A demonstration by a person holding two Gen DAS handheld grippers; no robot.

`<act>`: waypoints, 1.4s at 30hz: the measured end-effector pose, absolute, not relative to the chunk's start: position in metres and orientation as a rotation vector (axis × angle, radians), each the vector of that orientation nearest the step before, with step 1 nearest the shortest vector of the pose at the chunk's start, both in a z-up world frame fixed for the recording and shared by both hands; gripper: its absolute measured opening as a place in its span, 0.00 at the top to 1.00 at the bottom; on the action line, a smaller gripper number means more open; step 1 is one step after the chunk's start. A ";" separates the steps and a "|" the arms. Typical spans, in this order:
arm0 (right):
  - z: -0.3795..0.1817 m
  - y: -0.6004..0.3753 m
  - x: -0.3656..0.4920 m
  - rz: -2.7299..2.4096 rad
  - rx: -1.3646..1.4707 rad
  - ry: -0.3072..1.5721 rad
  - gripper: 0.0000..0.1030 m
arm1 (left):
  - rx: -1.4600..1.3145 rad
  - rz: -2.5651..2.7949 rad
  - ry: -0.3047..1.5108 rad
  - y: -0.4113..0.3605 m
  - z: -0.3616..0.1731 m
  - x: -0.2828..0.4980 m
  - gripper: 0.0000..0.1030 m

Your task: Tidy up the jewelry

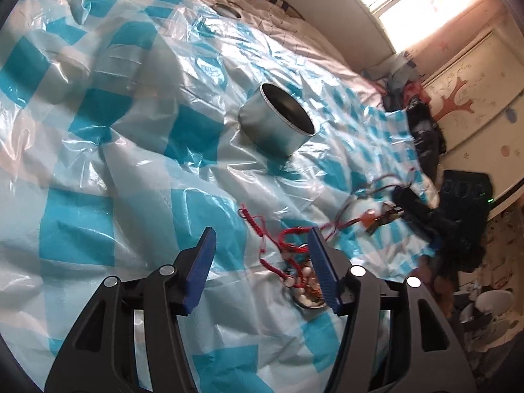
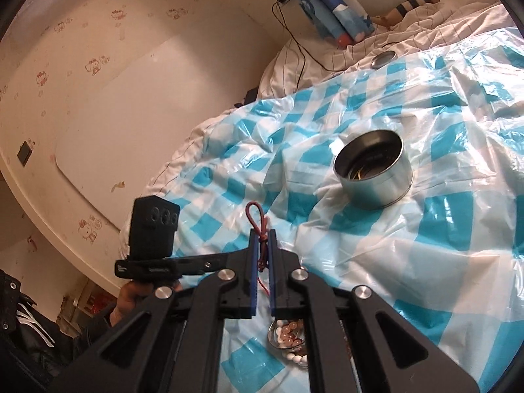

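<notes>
A round metal tin [image 1: 276,119] stands open on the blue-and-white checked plastic sheet [image 1: 98,163]; it also shows in the right wrist view [image 2: 373,170] with something coiled inside. My left gripper [image 1: 262,239] is open, its jaws wide apart above a pile of red cord jewelry [image 1: 285,245] and white beads [image 1: 306,290]. My right gripper [image 2: 262,234] is shut on a dark red cord [image 2: 257,213], whose loop sticks out above the fingertips. Below it lies a small dish of pink and white beads [image 2: 290,334]. The right gripper shows blurred in the left wrist view [image 1: 376,221].
The tin's lid [image 2: 383,59] lies on the striped bedding [image 2: 442,23] at the far end. A black cable [image 2: 294,39] runs down from the wall. The left gripper body [image 2: 154,229] is at the bed's left edge. Dark clothes [image 1: 425,131] are piled beside the bed.
</notes>
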State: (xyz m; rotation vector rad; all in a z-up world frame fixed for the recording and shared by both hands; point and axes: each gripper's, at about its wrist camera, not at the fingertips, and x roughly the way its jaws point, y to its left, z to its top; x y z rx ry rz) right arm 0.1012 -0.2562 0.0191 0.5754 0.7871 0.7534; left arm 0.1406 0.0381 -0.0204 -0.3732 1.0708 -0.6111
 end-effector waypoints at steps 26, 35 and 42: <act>0.031 -0.293 0.101 0.697 0.673 0.680 0.94 | -0.329 -0.767 0.780 0.022 0.033 0.130 0.97; 0.029 -0.296 0.114 0.644 0.632 0.686 0.94 | -0.302 -0.815 0.756 -0.017 0.048 0.163 0.97; 0.029 -0.301 0.135 0.628 0.614 0.691 0.94 | -0.279 -0.821 0.722 -0.040 0.063 0.199 0.97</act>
